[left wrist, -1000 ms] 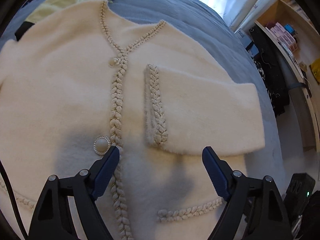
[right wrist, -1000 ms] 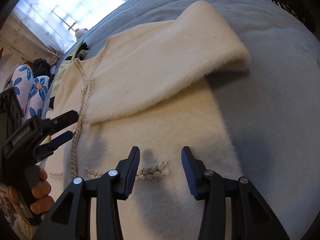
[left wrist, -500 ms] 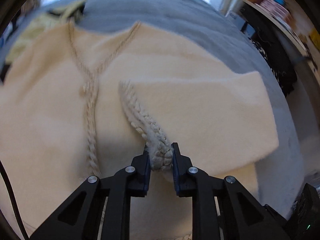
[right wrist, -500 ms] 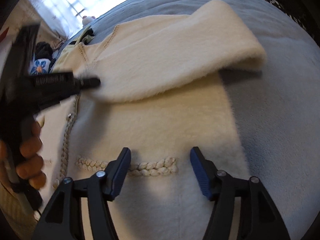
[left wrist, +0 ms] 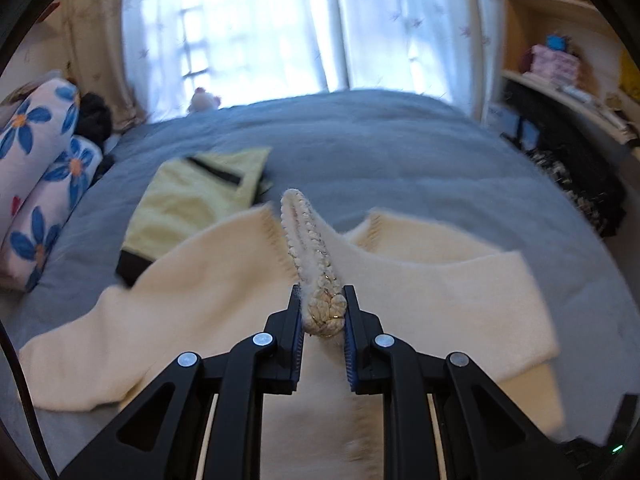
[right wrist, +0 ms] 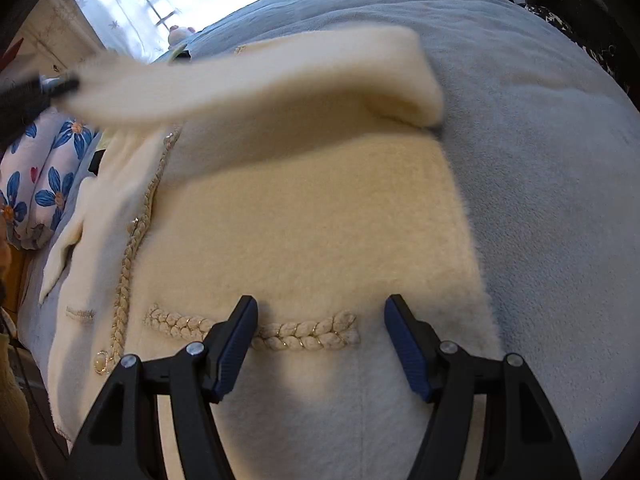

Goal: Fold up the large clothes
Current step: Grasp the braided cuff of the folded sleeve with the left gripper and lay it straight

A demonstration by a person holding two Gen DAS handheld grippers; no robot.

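Observation:
A cream fuzzy cardigan (right wrist: pixel 312 216) with braided trim lies front up on a grey-blue bed (right wrist: pixel 540 160). My left gripper (left wrist: pixel 322 312) is shut on the braided cuff (left wrist: pixel 316 280) of the cardigan's sleeve (left wrist: pixel 460 300) and holds it raised above the body. In the right wrist view the lifted sleeve (right wrist: pixel 260 76) stretches across the chest towards the left gripper (right wrist: pixel 36 92) at the upper left, blurred. My right gripper (right wrist: pixel 320 340) is open and empty, hovering just above the braided pocket trim (right wrist: pixel 280 332) near the hem.
A folded yellow garment (left wrist: pixel 192 204) lies on the bed beyond the collar. Flowered pillows (left wrist: pixel 36 184) sit at the left. A bright window with curtains (left wrist: pixel 260 28) is behind the bed. Shelves and dark clutter (left wrist: pixel 568 168) stand at the right.
My left gripper closed on the sleeve cuff and has lifted it up, tilting towards the window. My right gripper has opened wider and stays over the pocket trim.

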